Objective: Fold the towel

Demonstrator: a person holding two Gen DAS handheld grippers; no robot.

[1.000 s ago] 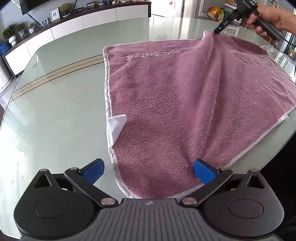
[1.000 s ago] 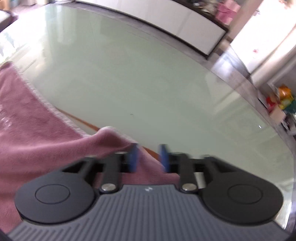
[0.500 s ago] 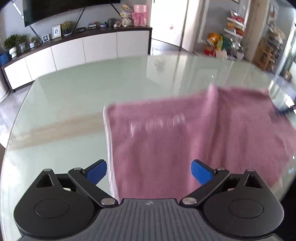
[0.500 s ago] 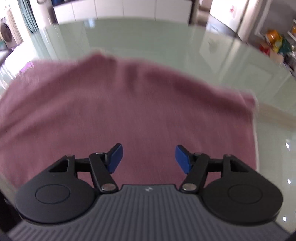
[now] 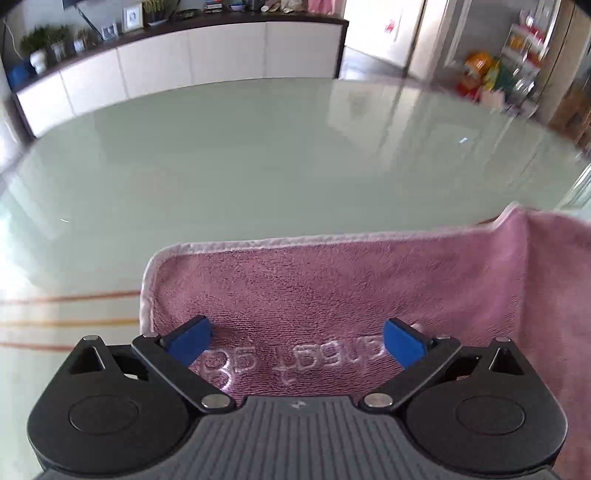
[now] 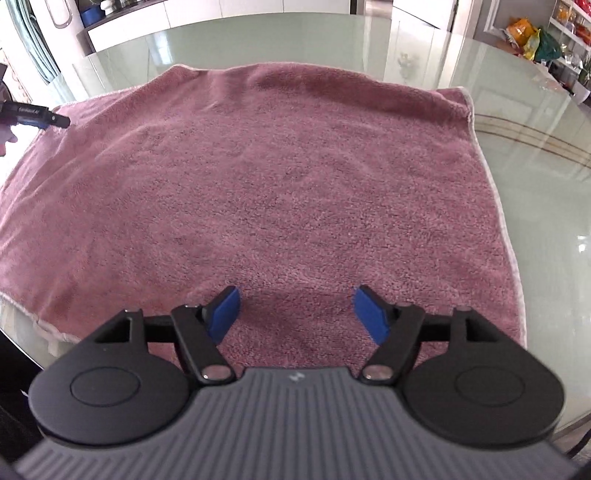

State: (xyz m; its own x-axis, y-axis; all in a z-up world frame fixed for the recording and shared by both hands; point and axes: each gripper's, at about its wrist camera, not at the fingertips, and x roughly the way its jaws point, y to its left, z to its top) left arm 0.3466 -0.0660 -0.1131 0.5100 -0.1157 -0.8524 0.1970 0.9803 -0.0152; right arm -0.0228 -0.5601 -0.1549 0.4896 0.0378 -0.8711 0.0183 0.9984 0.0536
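A pink towel (image 6: 280, 177) with white trim lies spread on the glass table (image 6: 535, 192). My right gripper (image 6: 295, 314) hovers over its near edge; its jaws are opening and only the flat cloth lies below them. In the left wrist view my left gripper (image 5: 295, 341) stands open above the towel (image 5: 332, 280), close to the corner with the embroidered lettering (image 5: 280, 363). Nothing sits between its blue pads. The left gripper's fingers (image 6: 48, 119) also show at the towel's left edge in the right wrist view, with part of a hand (image 6: 4, 142).
The round pale-green table (image 5: 258, 166) stretches bare beyond the towel. A white sideboard (image 5: 184, 59) with plants and picture frames runs along the back wall. Shelves with coloured packages (image 6: 532, 35) stand at the right. The table's near edge (image 6: 22, 325) is at lower left.
The right gripper let go of the raised towel corner, drew back to the near edge and widened its jaws. The towel dropped flat. The left gripper travelled forward to the lettered corner.
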